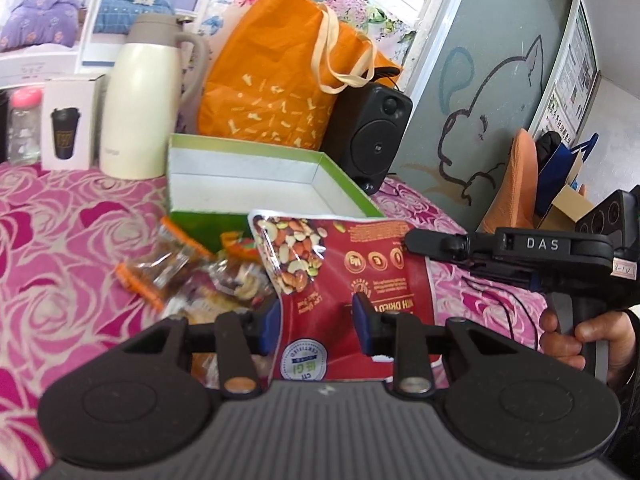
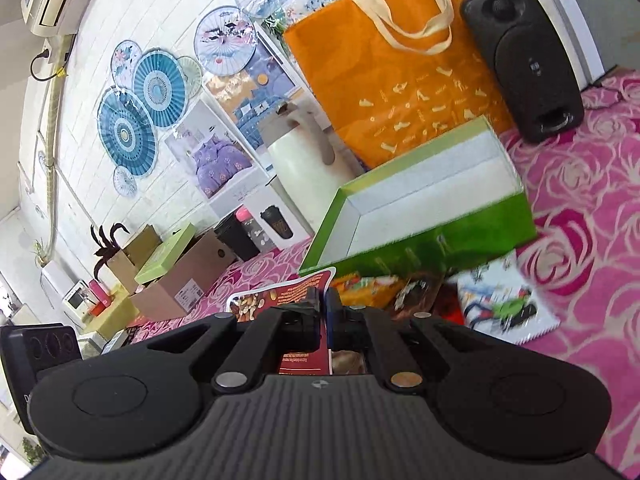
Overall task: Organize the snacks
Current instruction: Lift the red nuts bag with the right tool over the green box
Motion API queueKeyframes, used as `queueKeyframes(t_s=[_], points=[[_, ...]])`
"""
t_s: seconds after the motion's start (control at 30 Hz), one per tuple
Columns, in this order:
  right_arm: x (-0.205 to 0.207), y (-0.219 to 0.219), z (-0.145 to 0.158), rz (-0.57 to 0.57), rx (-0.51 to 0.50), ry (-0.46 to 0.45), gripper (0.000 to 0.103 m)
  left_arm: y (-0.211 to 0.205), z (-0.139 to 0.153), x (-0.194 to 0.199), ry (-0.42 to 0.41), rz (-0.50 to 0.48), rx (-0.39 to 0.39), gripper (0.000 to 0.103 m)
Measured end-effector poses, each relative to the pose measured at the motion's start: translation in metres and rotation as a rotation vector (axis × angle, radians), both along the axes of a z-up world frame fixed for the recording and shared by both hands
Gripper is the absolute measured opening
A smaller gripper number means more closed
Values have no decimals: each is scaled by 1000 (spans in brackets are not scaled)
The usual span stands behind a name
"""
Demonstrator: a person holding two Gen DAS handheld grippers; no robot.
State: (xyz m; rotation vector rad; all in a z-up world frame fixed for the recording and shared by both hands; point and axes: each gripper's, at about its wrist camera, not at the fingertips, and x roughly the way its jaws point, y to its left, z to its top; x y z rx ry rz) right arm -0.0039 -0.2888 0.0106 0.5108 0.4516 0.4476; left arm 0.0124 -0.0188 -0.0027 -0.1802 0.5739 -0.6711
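A red mixed-nut pouch [image 1: 360, 264] is held up in front of an open green box [image 1: 256, 182] with a white, empty inside. My right gripper [image 2: 323, 308] is shut on the pouch's edge [image 2: 304, 288]; it shows in the left wrist view [image 1: 416, 238] at the pouch's right side. My left gripper [image 1: 316, 312] is open, its blue pads to either side of the pouch's lower part, not pinching it. Small wrapped snacks [image 1: 188, 272] lie in a pile on the pink rose cloth in front of the box. A white snack packet [image 2: 500, 300] lies to the right of the pile.
Behind the box stand an orange tote bag [image 1: 280, 80], a cream thermos jug [image 1: 140, 104], a black speaker [image 1: 372, 132], a white cup carton [image 1: 68, 124] and a small bottle [image 1: 24, 128]. Cardboard boxes [image 2: 184, 276] sit far left. The pink cloth [image 2: 592, 200] extends right.
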Motion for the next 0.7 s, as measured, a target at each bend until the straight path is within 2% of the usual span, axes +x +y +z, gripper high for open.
queueKeyframes(t_s=[0.17, 0.3, 0.5, 0.7], points=[[26, -13, 14, 1, -34, -17, 7, -17, 11, 23, -20, -3, -12, 30], [53, -22, 23, 3, -25, -33, 7, -28, 24, 49, -46, 14, -7, 30], [93, -30, 30, -11, -3, -68, 7, -43, 40, 86, -99, 35, 33, 30], [126, -37, 27, -21, 15, -91, 8, -55, 43, 116, -148, 55, 85, 30]])
